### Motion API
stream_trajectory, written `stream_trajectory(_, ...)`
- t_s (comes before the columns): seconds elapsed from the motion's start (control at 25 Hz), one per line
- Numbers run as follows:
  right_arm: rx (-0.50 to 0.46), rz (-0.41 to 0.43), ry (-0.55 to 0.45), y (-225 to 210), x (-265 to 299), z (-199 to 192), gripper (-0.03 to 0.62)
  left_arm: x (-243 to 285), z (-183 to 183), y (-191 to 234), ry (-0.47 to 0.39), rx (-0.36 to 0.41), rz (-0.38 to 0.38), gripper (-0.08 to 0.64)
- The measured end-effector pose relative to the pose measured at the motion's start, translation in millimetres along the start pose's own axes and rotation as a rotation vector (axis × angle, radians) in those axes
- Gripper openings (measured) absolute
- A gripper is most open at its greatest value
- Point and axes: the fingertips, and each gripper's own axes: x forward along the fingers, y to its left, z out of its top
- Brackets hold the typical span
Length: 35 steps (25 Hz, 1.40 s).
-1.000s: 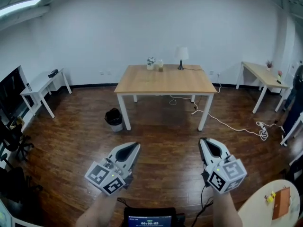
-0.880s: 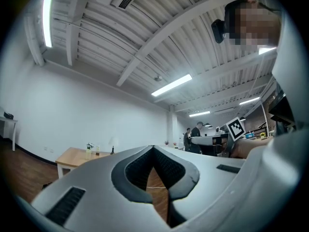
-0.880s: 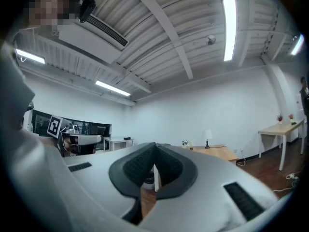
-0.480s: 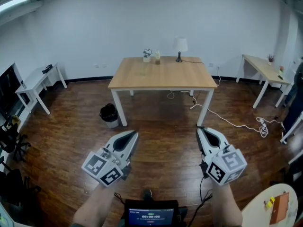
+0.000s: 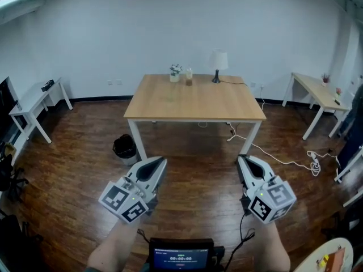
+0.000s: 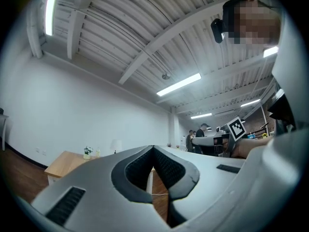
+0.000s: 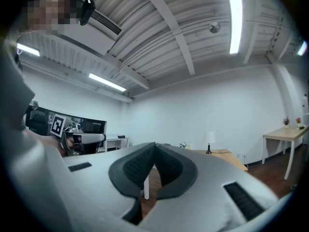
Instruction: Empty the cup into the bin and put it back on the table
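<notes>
A wooden table point(image 5: 195, 100) stands in the middle of the room. At its far edge sit a small potted plant point(image 5: 174, 71), a small pale cup point(image 5: 188, 76) and a white lamp point(image 5: 218, 64). A black bin point(image 5: 125, 147) sits on the floor by the table's front left leg. My left gripper point(image 5: 163, 161) and right gripper point(image 5: 241, 159) hover side by side over the floor, well short of the table. Both are shut with nothing between their tips. The left gripper view shows its shut tips point(image 6: 153, 148) and the table point(image 6: 60, 162) far off.
A white side table point(image 5: 34, 98) stands at the left wall and a light desk point(image 5: 317, 92) at the right. A white cable point(image 5: 278, 154) trails over the wooden floor right of the table. A screen point(image 5: 180, 259) sits at my feet.
The table and bin have come nearer and lower in the head view and shifted slightly. Both grippers keep the same pose, shut and empty.
</notes>
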Motion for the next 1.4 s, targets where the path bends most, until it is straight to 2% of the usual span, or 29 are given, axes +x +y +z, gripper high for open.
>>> stream_trajectory(0.4,0.017,0.022,0.036,-47,110,-13,0.0,59,-30,94,0.04,-0.032,0.032,0.0)
stream_trajectory(1.04,0.028,0.157,0.023,-153,237,-18,0.0,169,-61,181,0.05,0.006,0.173,0.0)
stream_trajectory(1.4,0.049,0.178,0.028,-180,305,-21,0.0,208,-62,237,0.064,0.025,0.188,0.0)
